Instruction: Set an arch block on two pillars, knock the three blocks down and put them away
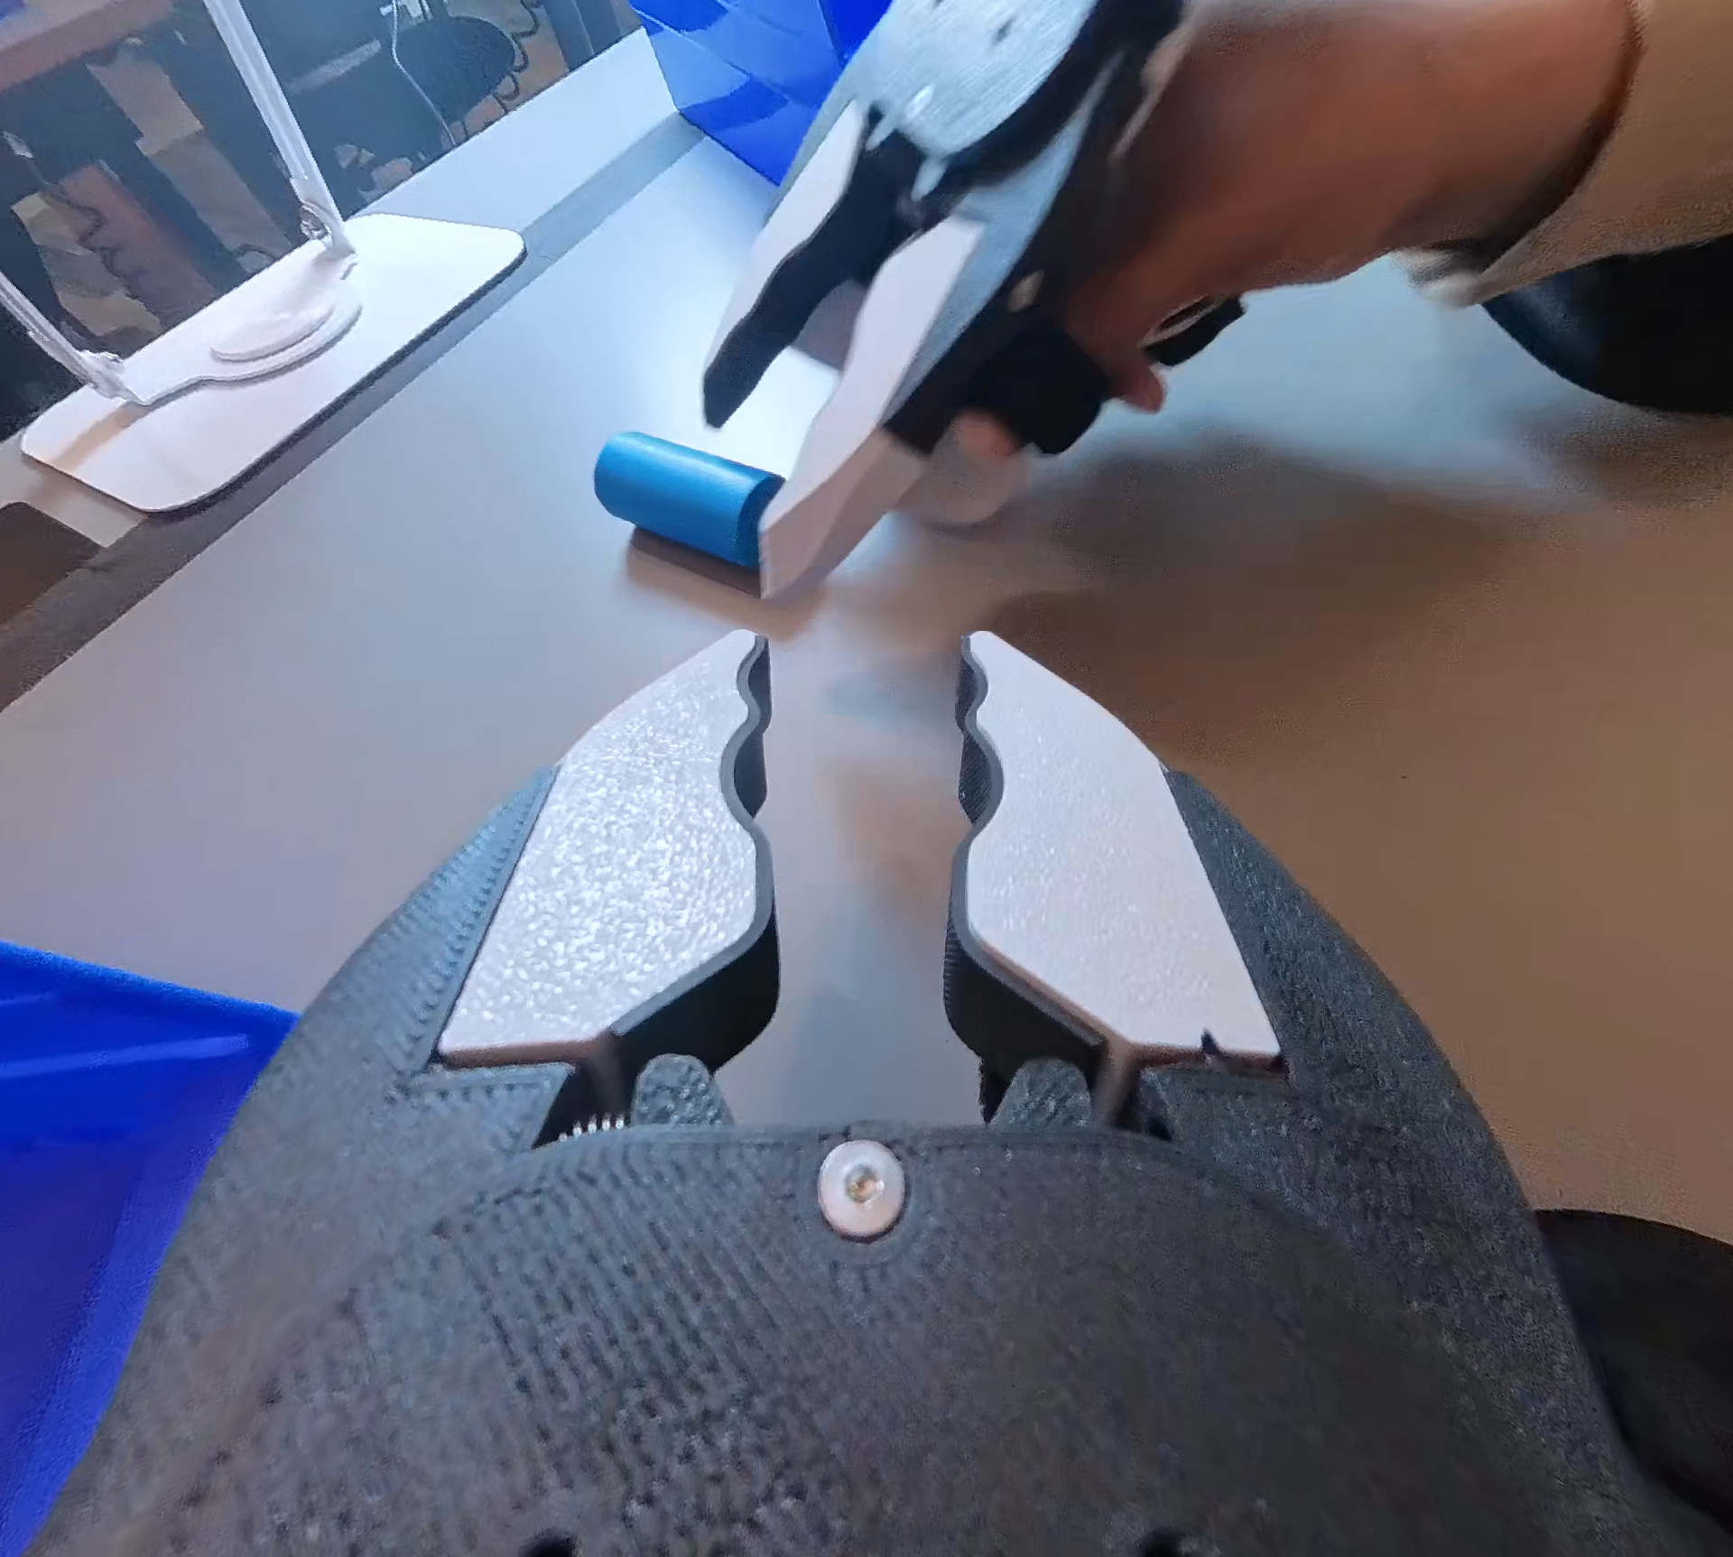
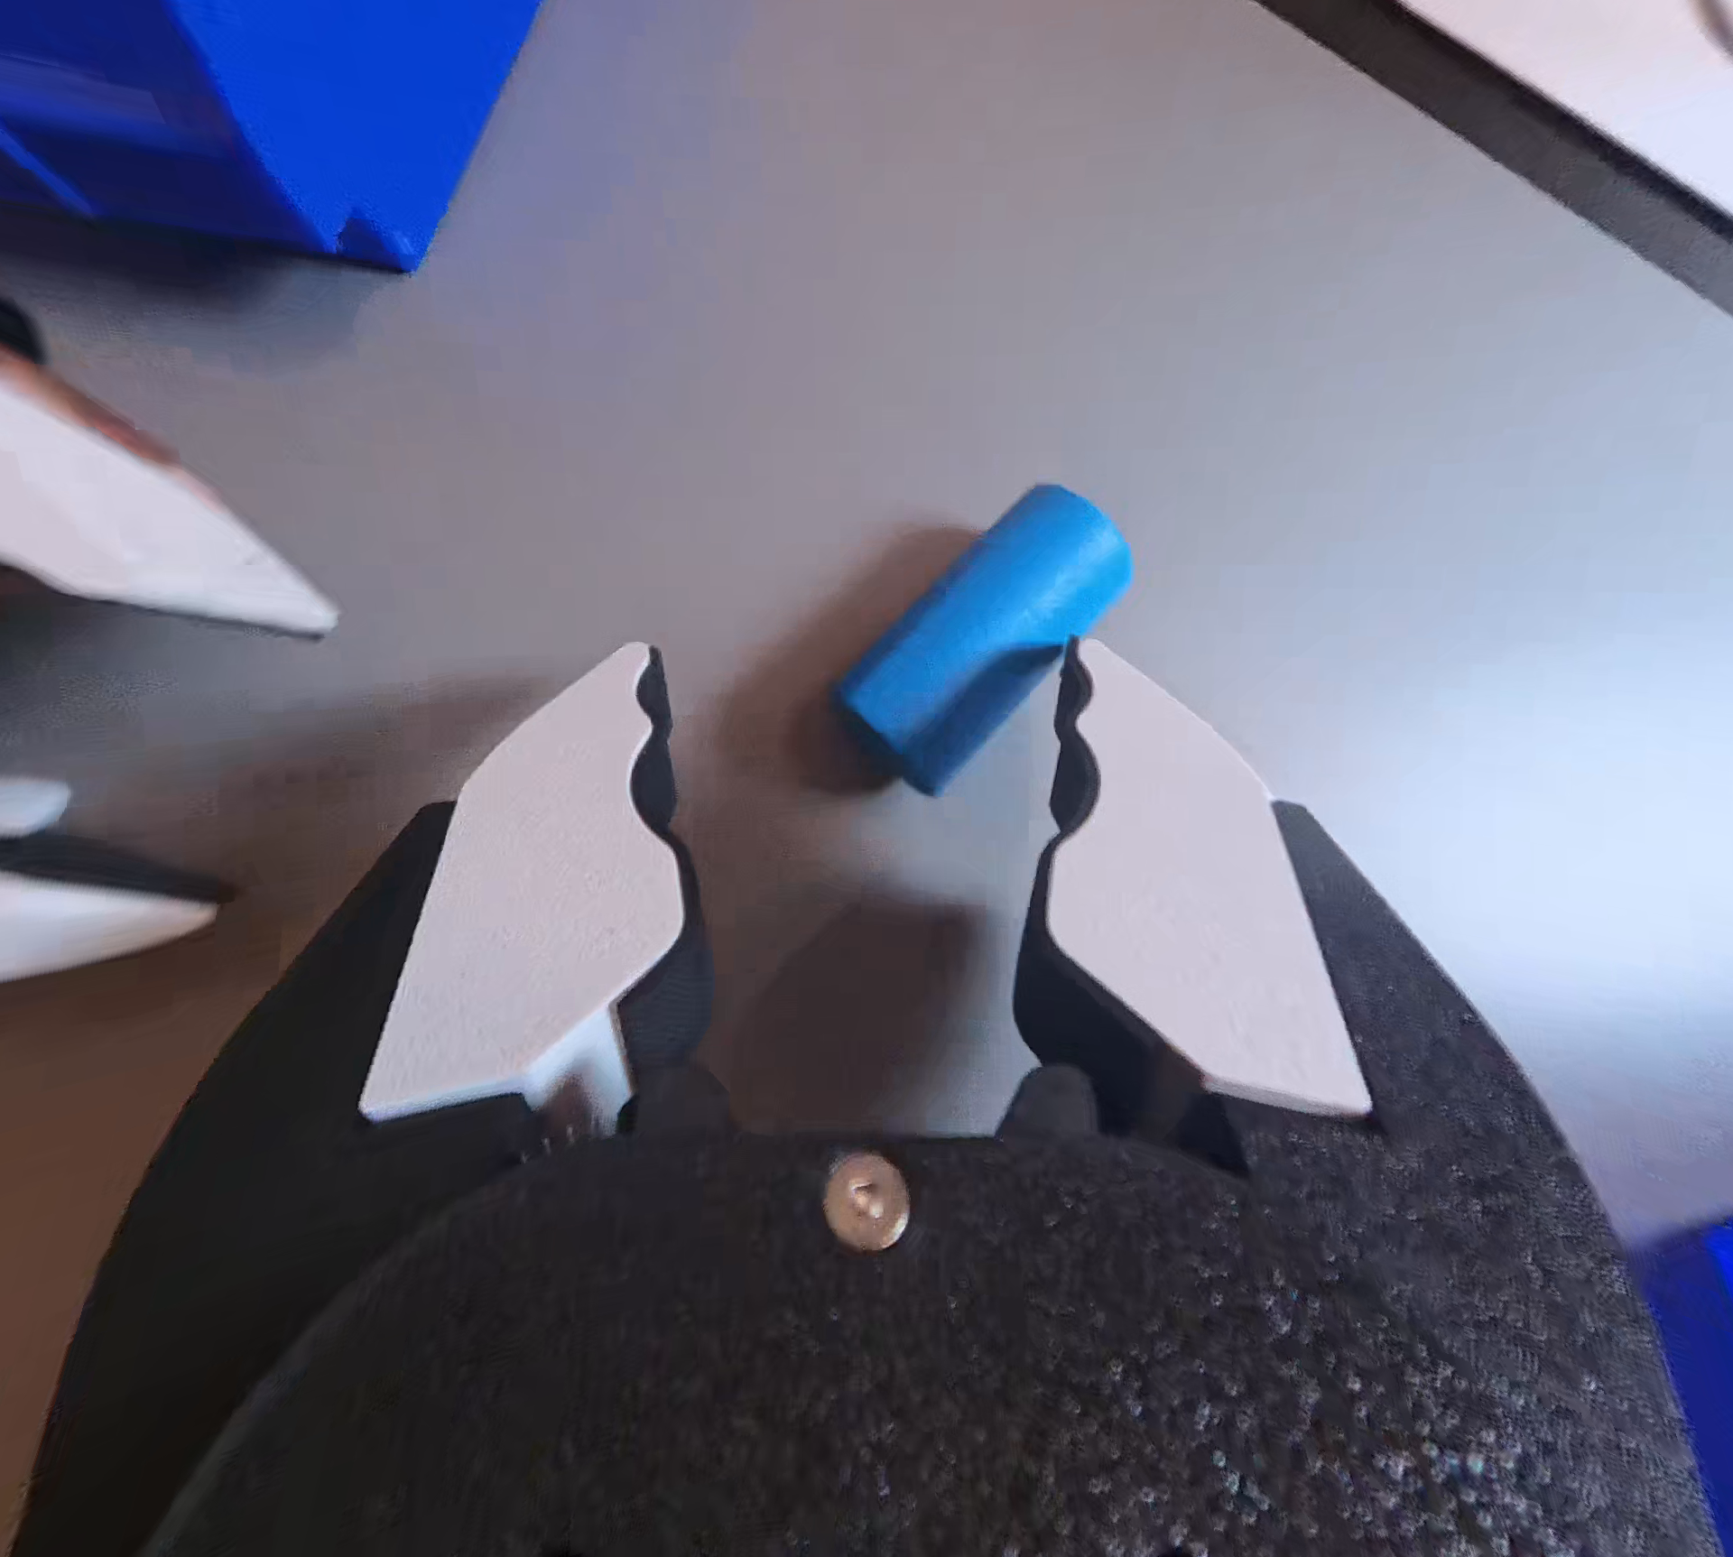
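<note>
A blue cylinder block point(image 1: 680, 492) lies on its side on the grey table point(image 1: 375, 715); it also shows in the right wrist view point(image 2: 985, 635). My right gripper point(image 2: 863, 654) is open and empty, hovering just above and short of the cylinder, whose near end sits by the right fingertip. In the left wrist view the right gripper point(image 1: 750, 499) is held by a hand just right of the cylinder. My left gripper point(image 1: 863, 645) is open and empty above bare table, short of the cylinder. No arch block or second pillar is in view.
A blue bin point(image 1: 741, 12) stands at the far side of the table, also seen in the right wrist view point(image 2: 234, 30). Another blue bin point(image 1: 84, 1137) is at the near left. A white lamp base point(image 1: 281, 358) sits on the adjoining table to the left. My left tips are about 35 centimetres from the white lamp base point(image 1: 281, 358), my right tips only 25 centimetres.
</note>
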Tool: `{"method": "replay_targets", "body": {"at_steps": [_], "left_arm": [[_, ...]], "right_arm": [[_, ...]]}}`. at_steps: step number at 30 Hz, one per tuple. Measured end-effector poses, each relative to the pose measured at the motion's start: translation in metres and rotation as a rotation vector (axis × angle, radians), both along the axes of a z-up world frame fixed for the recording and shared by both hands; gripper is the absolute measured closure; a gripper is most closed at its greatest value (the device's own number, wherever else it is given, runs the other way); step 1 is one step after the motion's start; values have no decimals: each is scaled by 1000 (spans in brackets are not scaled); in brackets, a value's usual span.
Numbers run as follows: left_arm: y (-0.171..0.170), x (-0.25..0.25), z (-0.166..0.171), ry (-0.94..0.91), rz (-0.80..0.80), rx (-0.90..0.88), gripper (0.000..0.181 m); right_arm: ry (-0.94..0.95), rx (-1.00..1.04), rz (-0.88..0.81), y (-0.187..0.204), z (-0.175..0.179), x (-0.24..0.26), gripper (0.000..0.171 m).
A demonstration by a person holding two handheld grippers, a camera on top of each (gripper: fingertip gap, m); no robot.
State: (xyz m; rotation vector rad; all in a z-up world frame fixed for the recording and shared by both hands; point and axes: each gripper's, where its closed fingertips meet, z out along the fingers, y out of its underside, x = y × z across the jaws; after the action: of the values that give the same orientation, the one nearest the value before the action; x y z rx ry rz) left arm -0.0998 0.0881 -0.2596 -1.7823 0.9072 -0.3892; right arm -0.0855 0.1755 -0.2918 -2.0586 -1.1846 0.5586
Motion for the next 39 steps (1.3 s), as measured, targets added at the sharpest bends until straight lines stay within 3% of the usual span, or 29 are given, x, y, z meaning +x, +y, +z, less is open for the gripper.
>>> {"method": "replay_targets", "body": {"at_steps": [1,2,3,8,11,15,19,24,31,35,39], "left_arm": [[0,0,1,-2,1,2,143],[0,0,1,-1,2,4,143],[0,0,0,0,-1,3,143],[-1,1,-5,13,-14,-4,143],[0,1,-6,20,-11,-7,143],[1,-2,1,4,5,17,144],[4,-5,2,0,25,28,145],[7,-10,3,15,51,47,144],[11,-16,9,25,87,78,144],[15,-42,22,146,199,114,142],[14,-97,40,322,383,88,118]], "right_arm": [[-40,-16,-13,5,-7,-5,104],[-100,-6,-27,11,-14,-5,131],[-134,20,-28,16,-17,-6,137],[-137,128,45,16,-6,6,138],[-44,285,11,25,46,31,138],[89,402,-249,66,125,109,138],[-14,331,-445,101,103,194,137],[-93,259,-473,109,59,224,132],[13,444,-443,101,105,218,121],[35,469,-427,87,112,224,119],[27,519,-441,69,119,241,118]]}}
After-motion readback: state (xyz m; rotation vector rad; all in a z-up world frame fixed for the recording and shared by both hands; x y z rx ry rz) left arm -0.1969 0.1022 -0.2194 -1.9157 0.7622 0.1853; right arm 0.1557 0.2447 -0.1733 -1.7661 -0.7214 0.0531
